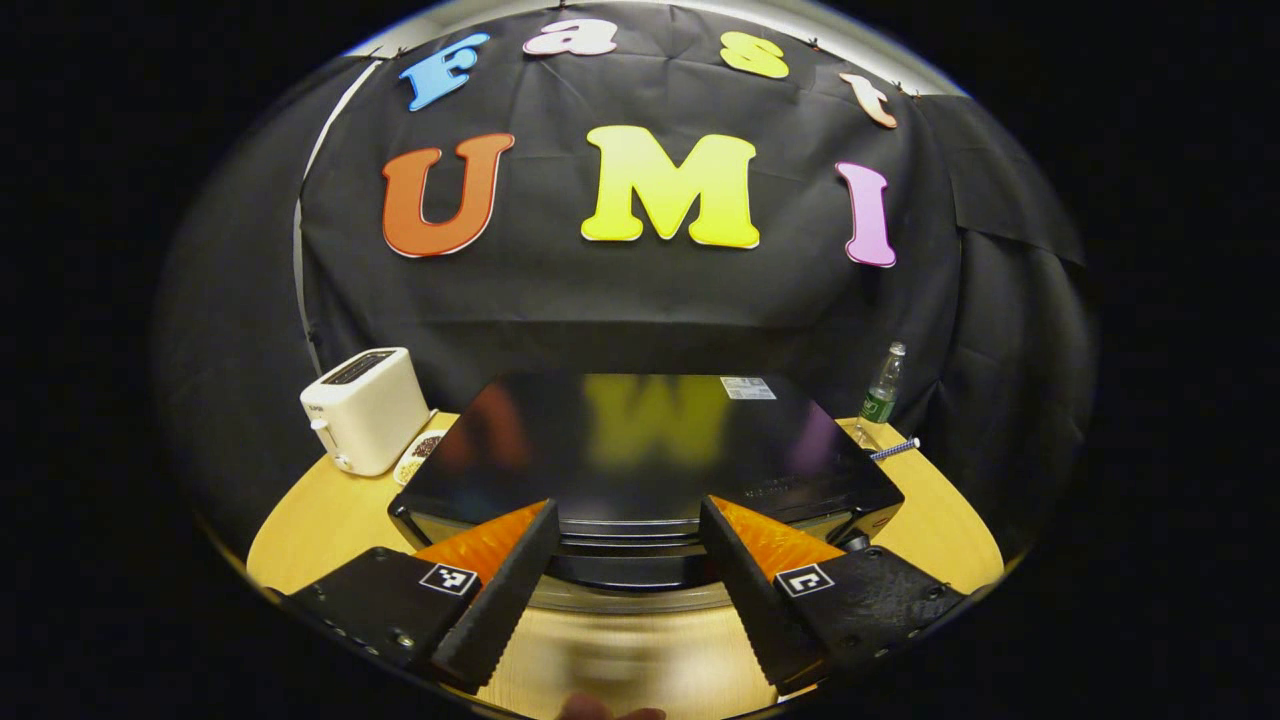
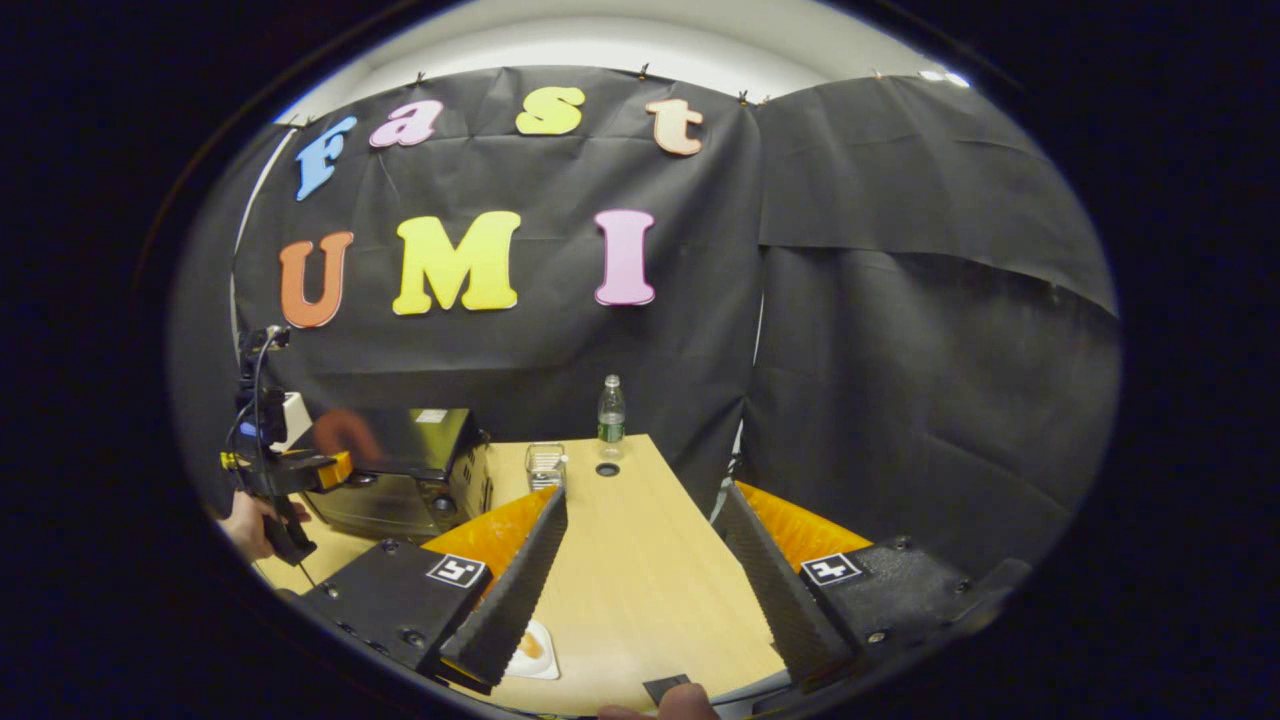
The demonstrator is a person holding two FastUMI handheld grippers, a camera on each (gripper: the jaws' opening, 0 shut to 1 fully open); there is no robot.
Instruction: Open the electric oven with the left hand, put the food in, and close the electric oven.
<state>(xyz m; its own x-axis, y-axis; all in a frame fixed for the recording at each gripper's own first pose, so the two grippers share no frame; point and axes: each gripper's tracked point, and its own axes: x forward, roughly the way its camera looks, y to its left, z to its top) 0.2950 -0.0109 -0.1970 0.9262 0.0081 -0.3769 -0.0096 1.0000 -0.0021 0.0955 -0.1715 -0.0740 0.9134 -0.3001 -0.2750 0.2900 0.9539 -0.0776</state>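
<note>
Now left tool [image 1: 625, 520] level at oven [image 1: 640, 450] front

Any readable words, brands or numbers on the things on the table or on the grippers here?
None can be read.
White sticker on the electric oven top: too small.
Green label on the water bottle: too small.
Dark mark on the toaster: blurred.
Square markers on the left gripper: patterns, not text.
</note>
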